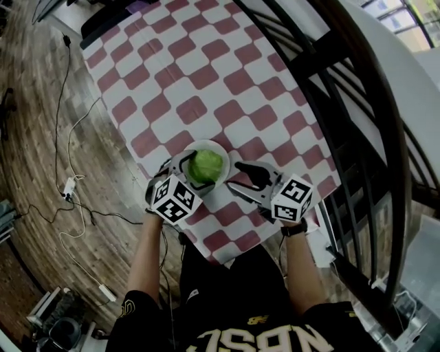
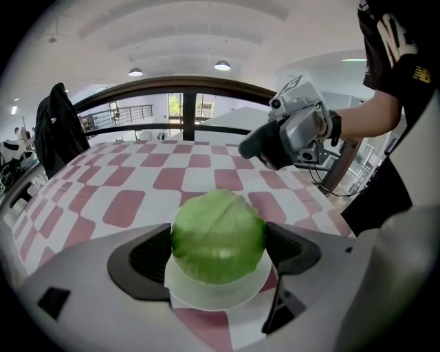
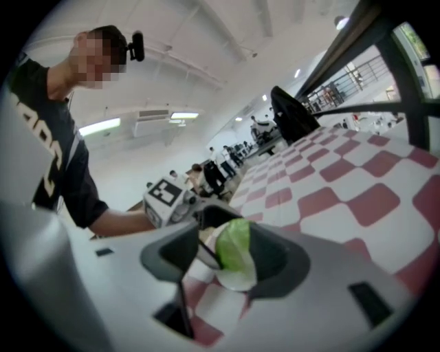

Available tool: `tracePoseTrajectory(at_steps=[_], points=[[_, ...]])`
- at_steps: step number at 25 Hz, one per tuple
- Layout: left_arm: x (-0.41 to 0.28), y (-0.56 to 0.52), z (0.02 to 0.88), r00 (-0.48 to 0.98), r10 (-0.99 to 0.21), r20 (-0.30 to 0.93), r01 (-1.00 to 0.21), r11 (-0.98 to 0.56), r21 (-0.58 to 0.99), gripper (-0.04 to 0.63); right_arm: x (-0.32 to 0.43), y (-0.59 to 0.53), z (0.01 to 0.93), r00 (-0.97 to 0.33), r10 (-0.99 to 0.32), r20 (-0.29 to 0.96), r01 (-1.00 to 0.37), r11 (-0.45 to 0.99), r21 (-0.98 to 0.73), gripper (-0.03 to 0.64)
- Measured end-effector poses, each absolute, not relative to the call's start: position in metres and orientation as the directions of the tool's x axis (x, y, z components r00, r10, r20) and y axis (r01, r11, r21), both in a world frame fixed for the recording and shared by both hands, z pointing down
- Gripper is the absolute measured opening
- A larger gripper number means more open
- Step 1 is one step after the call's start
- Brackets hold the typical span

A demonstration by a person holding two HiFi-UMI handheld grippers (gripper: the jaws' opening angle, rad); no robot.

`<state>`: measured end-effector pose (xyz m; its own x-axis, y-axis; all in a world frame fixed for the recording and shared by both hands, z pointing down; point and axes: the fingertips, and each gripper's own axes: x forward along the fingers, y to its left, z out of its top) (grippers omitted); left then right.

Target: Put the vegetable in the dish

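Observation:
A green cabbage [image 1: 206,166] rests on a small white dish [image 1: 218,148] near the front edge of the checked table [image 1: 206,82]. My left gripper [image 1: 196,172] is closed round the cabbage [image 2: 218,237], a jaw pressing each side, with the dish [image 2: 220,292] under it. My right gripper [image 1: 237,176] hangs just right of the dish, open, its jaws pointing at it with nothing between them. In the right gripper view the cabbage [image 3: 236,251] and dish [image 3: 237,280] show beyond the open jaws, beside the left gripper's marker cube [image 3: 165,199]. The right gripper [image 2: 265,148] also shows in the left gripper view.
A red-and-white checked cloth covers the table. A dark curved railing [image 1: 344,103] runs close along the right side. Cables [image 1: 69,172] lie on the wooden floor to the left. A black item [image 1: 103,20] sits at the table's far end.

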<state>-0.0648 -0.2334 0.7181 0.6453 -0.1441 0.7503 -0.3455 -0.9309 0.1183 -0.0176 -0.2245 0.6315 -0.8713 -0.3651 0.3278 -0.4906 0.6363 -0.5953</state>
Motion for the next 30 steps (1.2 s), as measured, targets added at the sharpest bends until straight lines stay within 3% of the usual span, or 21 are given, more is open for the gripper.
tracePoseTrajectory(at_steps=[8, 14, 24, 30], points=[[-0.064, -0.244, 0.748, 0.541, -0.241, 0.806, -0.436, -0.9, 0.024, 0.451, -0.029, -0.231, 0.618, -0.87, -0.41, 0.273, -0.488, 0.646, -0.587, 0.238], [-0.075, -0.247, 0.706, 0.568, -0.369, 0.736, -0.584, -0.81, 0.044, 0.451, -0.025, -0.225, 0.585, -0.805, -0.517, 0.292, -0.589, 0.639, -0.495, 0.238], [-0.088, -0.271, 0.534, 0.536, -0.72, 0.441, -0.819, -0.57, 0.065, 0.449, -0.02, -0.258, 0.493, -0.688, -0.673, 0.271, -0.723, 0.666, -0.181, 0.224], [-0.103, -0.253, 0.434, 0.451, -0.866, 0.214, -0.889, -0.457, 0.024, 0.33, -0.019, -0.261, 0.418, -0.668, -0.725, 0.168, -0.744, 0.658, -0.118, 0.162]])
